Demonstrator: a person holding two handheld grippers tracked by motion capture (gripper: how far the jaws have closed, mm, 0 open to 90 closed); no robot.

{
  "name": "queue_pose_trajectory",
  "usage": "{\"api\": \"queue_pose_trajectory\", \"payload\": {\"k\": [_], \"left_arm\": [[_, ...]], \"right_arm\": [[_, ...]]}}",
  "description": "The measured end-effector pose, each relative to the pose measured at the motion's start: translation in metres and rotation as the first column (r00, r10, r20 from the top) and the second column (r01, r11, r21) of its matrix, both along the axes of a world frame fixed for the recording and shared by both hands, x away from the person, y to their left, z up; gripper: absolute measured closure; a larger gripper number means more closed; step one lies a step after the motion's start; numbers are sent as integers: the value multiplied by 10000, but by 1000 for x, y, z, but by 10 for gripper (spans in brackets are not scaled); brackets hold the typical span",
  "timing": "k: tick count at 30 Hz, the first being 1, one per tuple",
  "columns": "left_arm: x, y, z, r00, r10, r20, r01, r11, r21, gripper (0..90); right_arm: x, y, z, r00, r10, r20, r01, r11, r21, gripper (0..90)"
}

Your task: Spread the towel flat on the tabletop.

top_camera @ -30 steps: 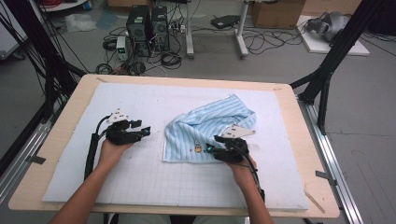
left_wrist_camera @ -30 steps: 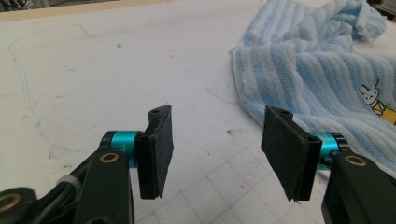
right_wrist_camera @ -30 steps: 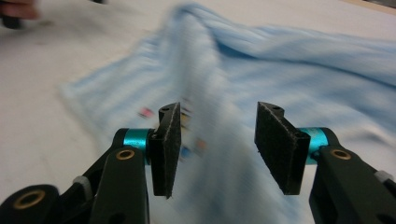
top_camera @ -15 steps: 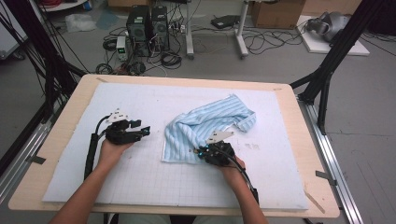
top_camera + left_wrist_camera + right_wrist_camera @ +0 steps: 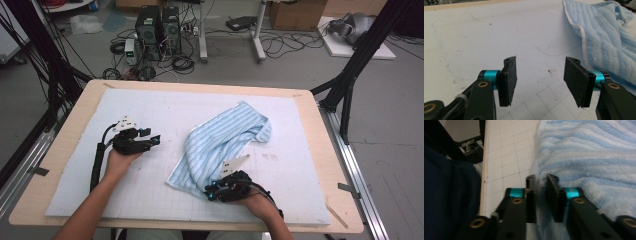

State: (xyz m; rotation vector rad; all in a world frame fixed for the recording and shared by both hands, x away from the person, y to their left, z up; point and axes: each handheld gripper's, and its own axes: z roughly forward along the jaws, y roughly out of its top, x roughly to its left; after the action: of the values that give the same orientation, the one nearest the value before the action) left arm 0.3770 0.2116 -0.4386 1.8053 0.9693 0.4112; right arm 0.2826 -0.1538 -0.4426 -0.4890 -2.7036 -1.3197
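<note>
Towel: blue-and-white striped towel [image 5: 220, 145] lies crumpled on the white mat [image 5: 165, 107] of the tabletop [image 5: 320, 130], running diagonally from my near side towards the far right, bunched and folded over at its far end.
Right tongs: my right tongs [image 5: 212, 192] sit at the towel's near edge; in the right gripper view [image 5: 541, 182] the jaws are closed down on a pinch of the terry hem, cloth between the pads.
Left tongs: my left tongs [image 5: 152, 141] rest on the mat just left of the towel, apart from it; in the left gripper view [image 5: 540, 75] the jaws stand wide, nothing between them, towel edge [image 5: 584, 45] off to one side.
Done so far: one near edge gripped, as I judge it.
Left to do: second grip with the left tongs not yet taken; towel not yet spread flat or folded.
Progress estimate: early.
</note>
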Motion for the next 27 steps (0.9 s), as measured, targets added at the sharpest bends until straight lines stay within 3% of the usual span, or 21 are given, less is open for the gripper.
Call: {"api": "queue_pose_trajectory", "payload": {"k": [1,3,5,7,9,10,13,14,15,16,20,22,27], "left_arm": [[0,-1,-1,10000,5,4,-5,10000,-21,441],[1,-4,-1,10000,-33,25,33,10000,-40,442],[3,-7,-1,9999,-144,-74,144,9999,-79,468],[7,-12,1,9993,-320,-188,319,9995,-85,478],[14,-17,3,9988,-400,-266,395,9991,-183,464],[18,-20,5,9987,-405,-302,397,9988,-277,458],[29,-31,8,9982,-475,-370,460,9981,-399,445],[31,-36,7,9978,-521,-411,507,9981,-356,439],[33,-41,6,9977,-598,-311,588,9977,-332,438],[36,-46,5,9968,-700,-390,691,9973,-227,437],[50,-62,5,9953,-775,-582,761,9968,-263,431],[57,-72,7,9933,-877,-757,855,9958,-319,426],[74,-96,13,9897,-1122,-887,1130,9936,44,420]], "right_arm": [[0,-4,3,9996,-266,30,266,9996,138,672],[2,-14,9,9915,-1072,731,1036,9933,518,604],[5,-25,15,9643,-2209,1457,2100,9739,865,504],[10,-37,19,9186,-3481,1873,3310,9363,1173,479],[13,-49,22,8730,-4402,2099,4151,8966,1541,447],[14,-55,23,8460,-4846,2222,4589,8741,1592,427],[17,-68,21,7814,-5792,2320,5624,8149,1404,386],[17,-71,20,7616,-6033,2364,5899,7965,1325,369],[18,-74,19,7511,-6178,2327,6059,7851,1286,353],[18,-76,18,7440,-6296,2238,6190,7756,1238,346],[18,-80,18,7253,-6440,2434,6367,7619,1187,337],[18,-79,17,7259,-6433,2433,6375,7621,1132,337],[18,-78,17,7289,-6355,2547,6342,7669,984,332]]}}
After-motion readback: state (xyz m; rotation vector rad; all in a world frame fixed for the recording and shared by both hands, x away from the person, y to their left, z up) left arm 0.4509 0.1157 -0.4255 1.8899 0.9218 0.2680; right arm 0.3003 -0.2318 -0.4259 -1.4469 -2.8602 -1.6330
